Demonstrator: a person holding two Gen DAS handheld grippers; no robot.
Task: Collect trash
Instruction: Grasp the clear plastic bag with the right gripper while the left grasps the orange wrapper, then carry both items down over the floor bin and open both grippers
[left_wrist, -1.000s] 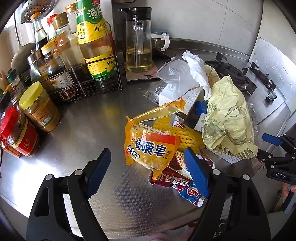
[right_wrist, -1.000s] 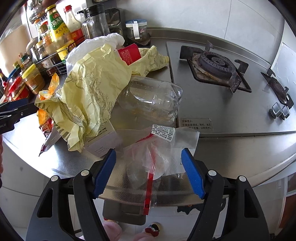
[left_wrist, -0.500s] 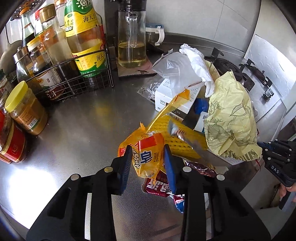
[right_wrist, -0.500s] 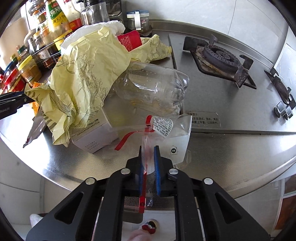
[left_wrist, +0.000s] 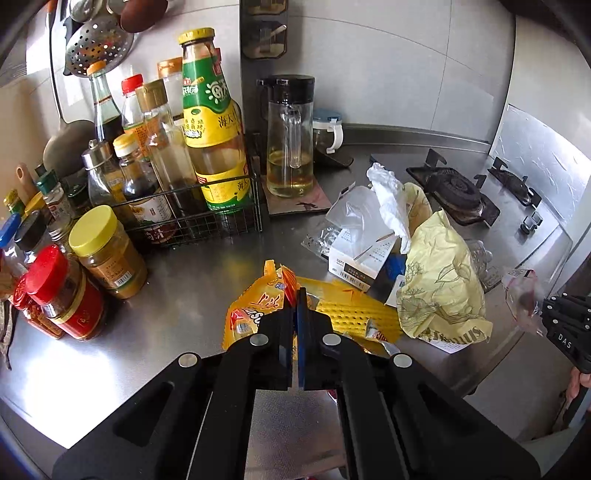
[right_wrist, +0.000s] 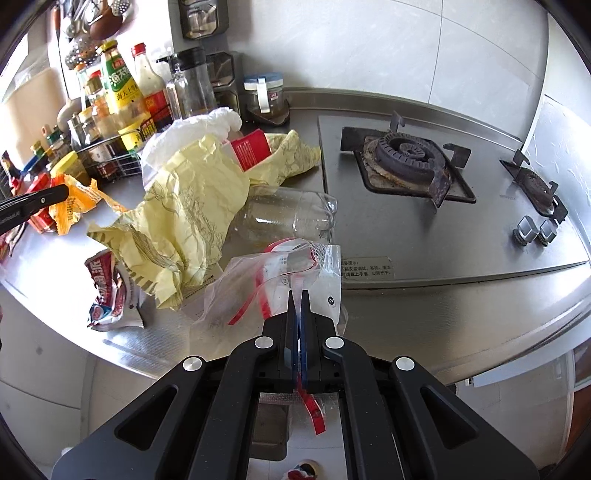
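Brushed steel countertop (right_wrist: 424, 306) w/ trash pile mid-counter: crumpled pale-yellow printed paper (right_wrist: 184, 218), clear plastic bottle (right_wrist: 288, 216) on its side just beside. Left gripper (left_wrist: 297, 295) clamped on orange-yellow soap wrapper (left_wrist: 258, 306), lifted off counter. Right gripper (right_wrist: 298, 295) pinched on clear zip bag w/ red strip (right_wrist: 273, 284) at counter's front edge.

Sauce bottles (left_wrist: 212, 122) crowd a wire rack (left_wrist: 192, 218) beside the gas stove (right_wrist: 410, 162).

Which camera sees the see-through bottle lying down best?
The right wrist view: the clear plastic bottle lies on its side in plain sight, beside the yellow crumpled paper. In the left wrist view that paper hides nearly all of it; only a clear sliver shows.
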